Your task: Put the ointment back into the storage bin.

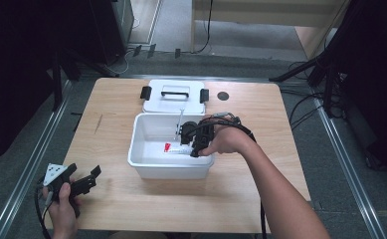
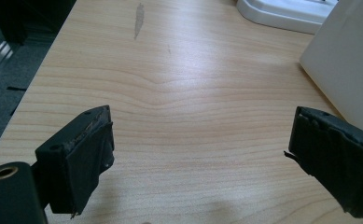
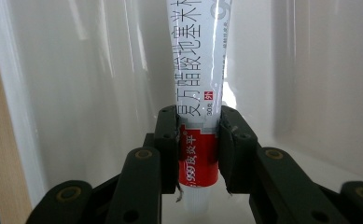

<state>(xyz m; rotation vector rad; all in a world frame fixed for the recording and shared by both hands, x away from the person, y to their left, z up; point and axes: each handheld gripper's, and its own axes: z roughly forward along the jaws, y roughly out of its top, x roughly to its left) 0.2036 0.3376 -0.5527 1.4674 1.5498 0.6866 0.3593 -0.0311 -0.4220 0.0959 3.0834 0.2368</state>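
Right gripper (image 3: 197,140) inside white bin (image 1: 144,164) at frame centre, jaws clamped on red-and-white tube (image 3: 202,70) near its cap. Left gripper (image 1: 84,181) lower left, jaws wide apart over bare desk (image 2: 179,93), near the front edge. Lid (image 1: 173,97) behind bin.

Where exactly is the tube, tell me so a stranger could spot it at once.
Start at the white open bin in the middle of the wooden table, in front of its detached lid. The right gripper reaches inside, shut on the tube: white with a red band, black Chinese lettering and a white cap.
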